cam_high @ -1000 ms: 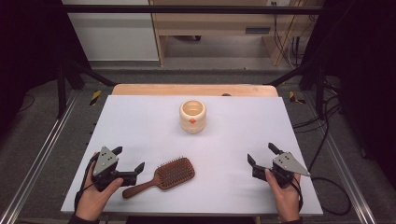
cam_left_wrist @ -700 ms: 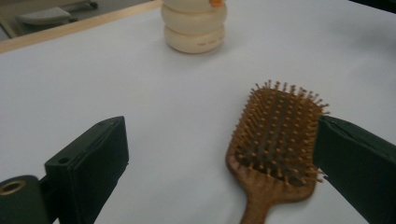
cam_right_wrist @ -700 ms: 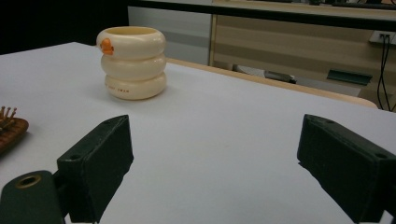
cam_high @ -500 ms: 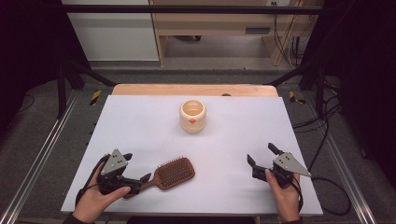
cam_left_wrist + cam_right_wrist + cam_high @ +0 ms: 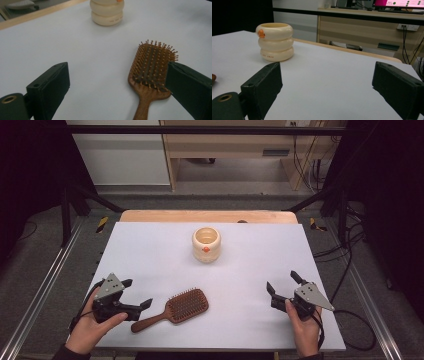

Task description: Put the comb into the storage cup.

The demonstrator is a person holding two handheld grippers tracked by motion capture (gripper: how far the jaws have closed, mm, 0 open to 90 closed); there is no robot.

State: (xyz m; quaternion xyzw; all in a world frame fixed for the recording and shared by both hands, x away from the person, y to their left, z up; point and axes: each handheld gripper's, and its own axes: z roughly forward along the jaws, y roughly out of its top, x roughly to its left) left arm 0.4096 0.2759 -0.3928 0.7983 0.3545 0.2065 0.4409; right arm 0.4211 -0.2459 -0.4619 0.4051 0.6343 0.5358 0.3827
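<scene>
A wooden paddle hairbrush (image 5: 177,309) lies bristles-up on the white table (image 5: 250,260), its handle pointing toward the front left. My left gripper (image 5: 136,293) is open just left of the handle, its jaws aimed at the brush. From the left gripper view the hairbrush (image 5: 150,72) sits ahead of the gripper (image 5: 117,85), partly behind the right jaw, nothing held. A cream ribbed cup (image 5: 206,244) with an orange mark stands mid-table. My right gripper (image 5: 281,285) is open near the front right, empty, and its view has the cup (image 5: 275,41) ahead to the left of that gripper (image 5: 327,87).
A wooden strip (image 5: 210,216) runs along the table's far edge. Metal frame rails (image 5: 45,285) flank both sides. Beyond stand a wooden bench (image 5: 372,27) and cables (image 5: 345,245) on the floor at right.
My left gripper has swung down and rightward toward the brush handle, its jaws now pointing at the brush. The right gripper, brush and cup have stayed put.
</scene>
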